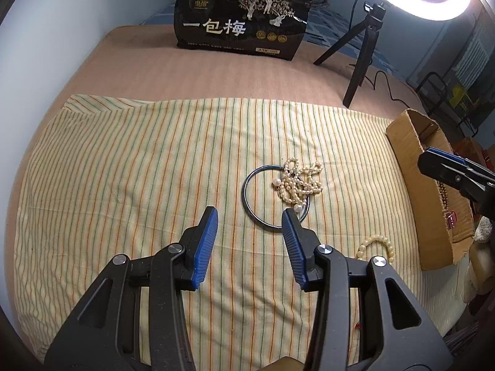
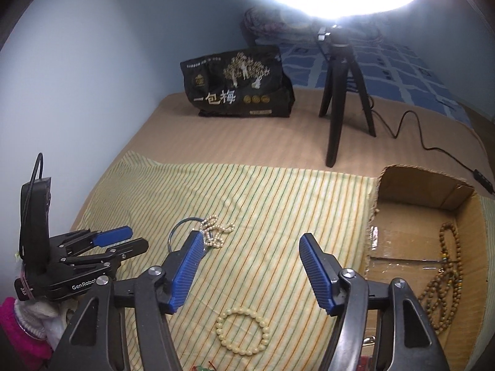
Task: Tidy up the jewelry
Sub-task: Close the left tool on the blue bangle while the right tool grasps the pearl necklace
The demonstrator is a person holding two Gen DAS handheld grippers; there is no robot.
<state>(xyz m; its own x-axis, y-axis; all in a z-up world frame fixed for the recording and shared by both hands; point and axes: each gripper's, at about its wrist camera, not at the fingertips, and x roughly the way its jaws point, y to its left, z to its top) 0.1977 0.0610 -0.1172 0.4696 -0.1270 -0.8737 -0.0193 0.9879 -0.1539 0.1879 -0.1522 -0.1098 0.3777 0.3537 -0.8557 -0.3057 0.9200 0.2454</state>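
Hovering with jaws spread and empty, the right gripper hangs over the cream bead bracelet near the bed's front edge; left gripper, jaws also released, faces the pearl necklace mid-cloth. Next: descend, pinch, carry to the cardboard box.

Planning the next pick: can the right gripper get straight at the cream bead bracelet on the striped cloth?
Probably yes. The right gripper has its jaws open, and the cream bead bracelet lies alone on the striped cloth with nothing over it.

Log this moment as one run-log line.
left gripper: open, empty | right gripper: open, above cream bead bracelet | pearl necklace on metal ring | wooden bead strand in cardboard box
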